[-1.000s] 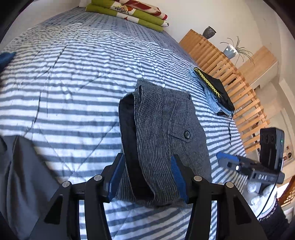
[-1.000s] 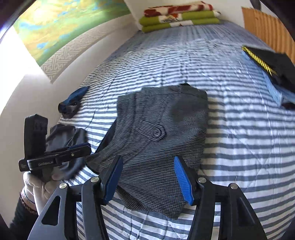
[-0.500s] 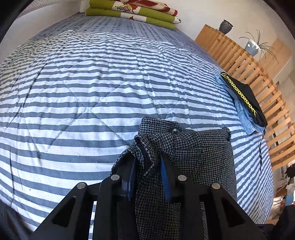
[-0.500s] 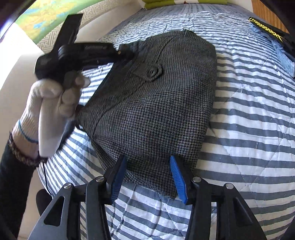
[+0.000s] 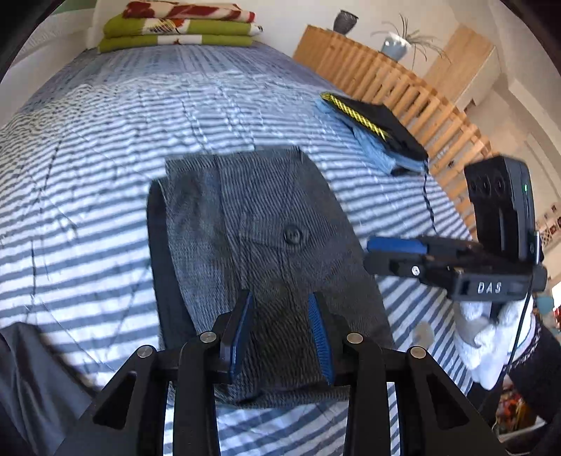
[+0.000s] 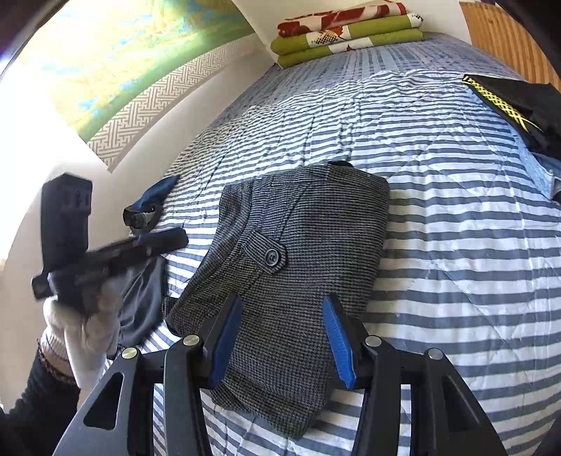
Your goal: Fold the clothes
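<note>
- Left tongs (image 5: 280,331): jaws opening, parted a moderate way, nothing pinched between the blue pads; half a second ago clamped on a bunched edge of the grey checked garment (image 5: 259,266), now let go and drawn back above it.
- Right tongs (image 6: 280,342): about half open, holding nothing, hovering over the near hem of the same garment (image 6: 291,280); little changed from a moment ago.
- Garment now lying flat and doubled over in the middle of the striped bed (image 5: 105,147), buttoned flap upward, dark lining showing along its left edge. Judged: this fold laid down and released, so either one more fold or a move to the finished pile comes next.
- Seen only from the left wrist: the right tongs from the side (image 5: 396,245) off the garment's right edge, white-gloved hand (image 5: 491,336) beneath, a loose dark grey cloth (image 5: 31,379) at the near left corner, a vase and a potted plant on the far wooden unit.
- Seen only from the right wrist: the left tongs motion-blurred beside the garment's left edge, a small dark blue item (image 6: 150,203) by the wall, a green-and-yellow wall hanging (image 6: 115,59) beyond.
- Farther off in both: a folded black-and-light-blue pile (image 5: 382,133) at the bed's right side, green and red folded bedding (image 5: 175,26) at the head.
</note>
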Demonstrator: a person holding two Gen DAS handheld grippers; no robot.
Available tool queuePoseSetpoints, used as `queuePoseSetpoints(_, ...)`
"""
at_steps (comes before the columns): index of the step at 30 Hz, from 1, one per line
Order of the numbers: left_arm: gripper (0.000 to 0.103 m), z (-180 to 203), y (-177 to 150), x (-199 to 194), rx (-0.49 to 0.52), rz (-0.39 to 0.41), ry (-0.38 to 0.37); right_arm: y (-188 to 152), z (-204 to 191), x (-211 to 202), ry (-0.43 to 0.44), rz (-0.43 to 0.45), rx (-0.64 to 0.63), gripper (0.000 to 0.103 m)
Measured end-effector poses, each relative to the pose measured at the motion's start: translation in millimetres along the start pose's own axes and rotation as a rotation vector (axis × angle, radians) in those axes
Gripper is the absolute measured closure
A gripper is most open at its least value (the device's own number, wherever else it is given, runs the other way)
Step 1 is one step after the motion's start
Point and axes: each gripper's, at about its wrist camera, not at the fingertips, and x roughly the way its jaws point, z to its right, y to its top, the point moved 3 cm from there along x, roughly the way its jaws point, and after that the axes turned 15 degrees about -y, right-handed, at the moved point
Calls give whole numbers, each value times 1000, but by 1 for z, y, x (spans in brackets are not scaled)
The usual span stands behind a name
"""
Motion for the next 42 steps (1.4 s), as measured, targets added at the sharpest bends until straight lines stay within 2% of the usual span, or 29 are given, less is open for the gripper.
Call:
queuePoseSetpoints(2, 68, -6, -15, 17, 18, -33, 45, -5, -6, 12, -7, -26, -11, 59)
queuePoseSetpoints(3, 65, -11, -18, 23, 14, -40, 44, -8, -8, 19, -10, -46, -16, 59)
queuePoseSetpoints(7, 66, -22, -14, 20, -58, -25, -22, -24, -8, 47, -79, -124, -55, 60)
queuePoseSetpoints(8, 66, -19, -11, 12, -63, -4, -34, -22, -8, 49, -89, -121, -69, 61)
queuePoseSetpoints(10, 57, -13, -6, -6, -35, 34, -13, -19, -7, 38, -74, -109, -70, 61)
queuePoseSetpoints(12, 38, -17, 3, -22, -17, 68, 27, -15, 0, 22, -36, -62, -47, 59)
queuePoseSetpoints(13, 34, -24, 9, -27, -33, 83, 41, -15, 5, 14, -54, -29, -43, 58)
queuePoseSetpoints(14, 25, -31, 13, -30, -60, 92, 41, -15, 11, 7, -80, 4, -40, 56)
queuePoseSetpoints(15, 22, -42, 19, -30, -102, 94, 28, -14, 18, 3, -102, 29, -34, 49)
queuePoseSetpoints(16, 22, -52, 24, -29, -138, 92, 16, -13, 27, -1, -118, 56, -16, 43)
queuePoseSetpoints(17, 22, -63, 28, -24, -171, 86, 7, -12, 33, -2, -129, 69, 0, 42)
queuePoseSetpoints(20, 21, -91, 35, -4, -282, 37, -21, -10, 49, 8, -156, 29, 36, 42)
queuePoseSetpoints(26, 21, -118, 33, 27, -364, 3, -83, -5, 59, 35, -51, -60, 112, 42)
queuePoseSetpoints(32, 21, -121, 36, 40, -346, 5, -99, 0, 64, 59, 4, -107, 160, 42)
queuePoseSetpoints(35, 21, -119, 36, 43, -328, 9, -121, 2, 65, 62, 28, -96, 168, 42)
queuePoseSetpoints(39, 36, -113, 38, 51, -304, 4, -121, 5, 61, 67, 57, -98, 163, 42)
queuePoseSetpoints(42, 46, -109, 39, 53, -287, 9, -114, 5, 53, 72, 69, -109, 146, 50)
